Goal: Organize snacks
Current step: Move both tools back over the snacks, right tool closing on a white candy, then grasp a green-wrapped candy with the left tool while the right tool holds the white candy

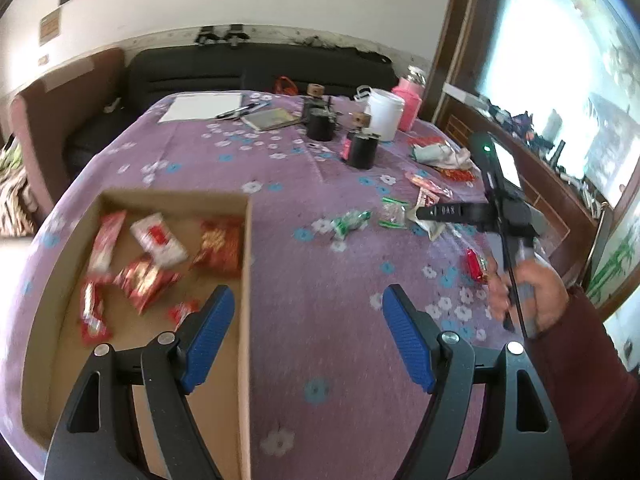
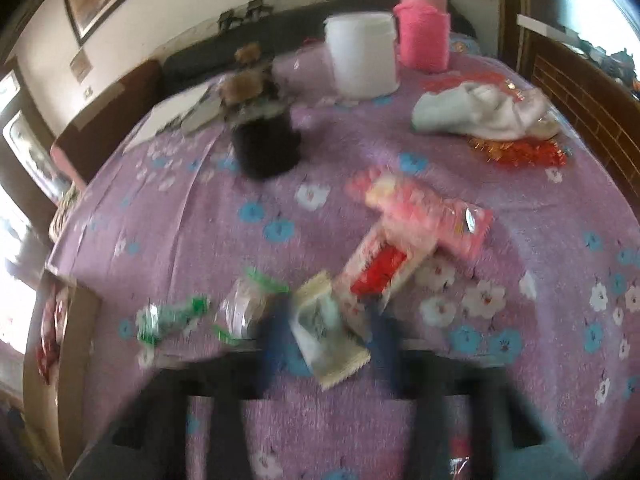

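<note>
Right gripper [image 2: 326, 344] jaws clench the cream packet [image 2: 326, 340], left gripper [image 1: 308, 336] jaws released; a shallow edge grip risks dropping it short of the box [image 1: 246, 280].

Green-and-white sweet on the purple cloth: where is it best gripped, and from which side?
Likely the fuller middle of the sweet, from above, fingers across its narrow width: it lies flat on the cloth, and its green ends look thin.
</note>
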